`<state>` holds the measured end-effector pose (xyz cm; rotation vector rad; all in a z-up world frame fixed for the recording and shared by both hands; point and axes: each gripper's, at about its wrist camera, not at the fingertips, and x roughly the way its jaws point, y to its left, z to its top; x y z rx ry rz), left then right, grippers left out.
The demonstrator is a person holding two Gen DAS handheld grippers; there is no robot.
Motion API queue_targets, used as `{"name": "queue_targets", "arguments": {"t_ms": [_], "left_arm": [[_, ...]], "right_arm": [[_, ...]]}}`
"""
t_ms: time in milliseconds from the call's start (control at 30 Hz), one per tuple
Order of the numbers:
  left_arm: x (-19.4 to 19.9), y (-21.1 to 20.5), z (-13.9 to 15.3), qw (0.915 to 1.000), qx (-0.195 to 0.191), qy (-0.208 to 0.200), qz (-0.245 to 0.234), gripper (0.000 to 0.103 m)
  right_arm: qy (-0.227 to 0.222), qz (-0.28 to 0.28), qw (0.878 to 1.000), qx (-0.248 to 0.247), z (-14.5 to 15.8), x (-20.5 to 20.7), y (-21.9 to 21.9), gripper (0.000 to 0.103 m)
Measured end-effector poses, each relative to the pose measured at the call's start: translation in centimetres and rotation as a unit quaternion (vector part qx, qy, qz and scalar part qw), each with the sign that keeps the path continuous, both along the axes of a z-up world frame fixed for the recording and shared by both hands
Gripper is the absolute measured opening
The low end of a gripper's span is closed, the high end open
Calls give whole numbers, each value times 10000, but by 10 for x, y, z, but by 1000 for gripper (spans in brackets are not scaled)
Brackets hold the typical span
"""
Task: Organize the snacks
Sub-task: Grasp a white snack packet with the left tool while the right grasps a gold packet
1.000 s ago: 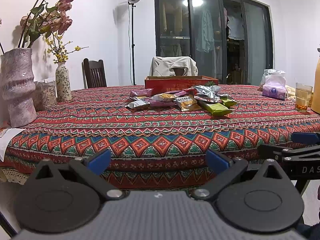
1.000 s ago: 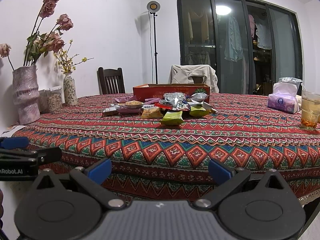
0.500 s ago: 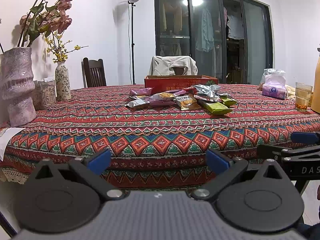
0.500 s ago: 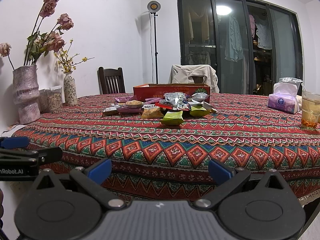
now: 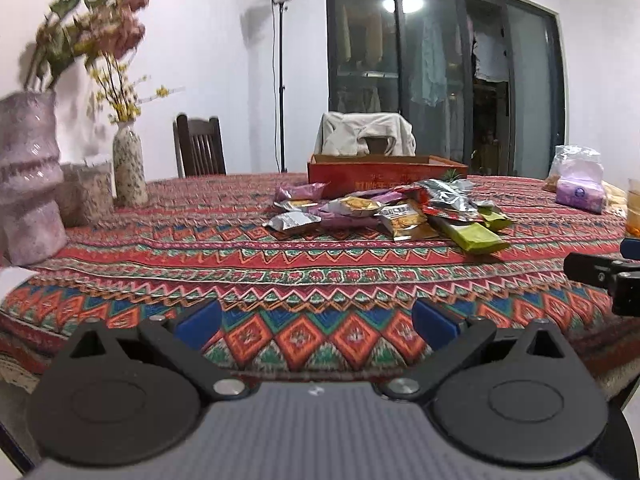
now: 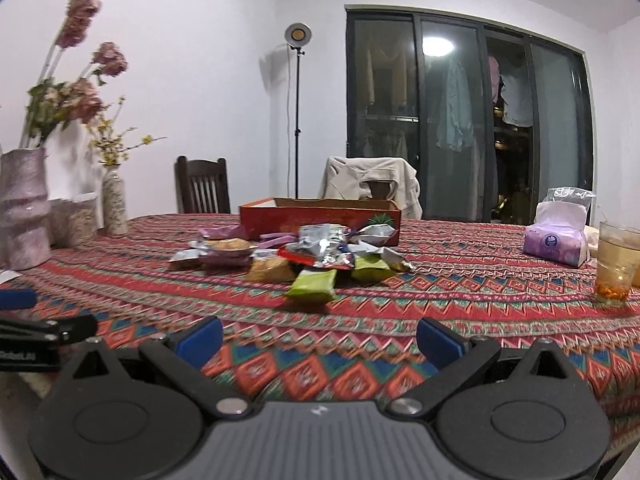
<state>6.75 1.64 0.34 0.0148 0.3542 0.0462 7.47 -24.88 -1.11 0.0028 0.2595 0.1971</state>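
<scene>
A heap of snack packets [image 5: 396, 210] [image 6: 304, 254] lies mid-table on the patterned cloth, with green packets [image 5: 474, 236] [image 6: 314, 284] nearest me and silver, purple and orange ones behind. A shallow red cardboard box [image 5: 386, 172] [image 6: 320, 216] stands just behind the heap. My left gripper [image 5: 316, 322] is open over the table's near edge, nothing between its blue pads. My right gripper [image 6: 318, 338] is open too, well short of the heap. Each gripper shows at the edge of the other's view.
A large pink vase [image 5: 28, 184] [image 6: 24, 208] with flowers, a jar and a slim vase [image 5: 128, 168] stand at the left. A tissue pack [image 6: 556, 236] and a glass of tea [image 6: 616, 264] sit at the right. Chairs [image 6: 202, 186] stand behind the table.
Both grippers have risen and moved forward over the table's near edge; the snack heap now looks closer. Jaws stay open.
</scene>
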Motion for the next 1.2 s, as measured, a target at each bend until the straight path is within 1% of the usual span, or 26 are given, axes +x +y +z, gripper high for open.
{"name": "queue_targets", "arguments": {"t_ms": [133,200,333,500,600,700,767,833,900,933,967,1033,1067,1100,1200], "left_arm": [[29,-1,3,9999,31,124,-45,103],[43,-2,5,9998,68,156,-63,103],[73,-4,10,9997,57,231,-27,103],[113,-4,21,9994,155,311,51,103],[139,2,28,9989,-32,446,143,103],[163,11,34,9981,-232,495,288,103],[181,18,36,9971,-353,535,408,103],[200,28,36,9952,-475,653,549,100],[219,38,36,9920,-710,799,665,90],[227,43,36,9910,-827,815,660,89],[238,47,35,9898,-883,871,702,88],[255,52,29,9880,-824,1020,820,84],[263,55,26,9863,-817,1138,865,81],[268,59,22,9851,-864,1224,840,80],[274,70,12,9802,-1096,1463,756,76]], "right_arm": [[-61,-42,10000,-48,8,28,-4,103],[-48,-50,10000,10,13,44,-6,103],[139,7,9998,141,18,75,-8,103],[298,91,9995,31,25,112,-3,103],[365,75,9993,43,33,139,-7,103],[429,147,9989,98,40,165,-9,103],[429,352,9984,82,47,178,-6,101],[421,671,9968,-47,53,193,7,92],[414,991,9941,-180,55,209,23,88],[464,1148,9921,-220,55,218,32,84],[515,1289,9901,-233,55,226,41,81],[602,1569,9853,-321,53,242,61,71],[644,1678,9828,-422,51,249,71,71],[688,1785,9800,-552,49,256,83,70],[904,2091,9697,-881,44,272,116,70]]}}
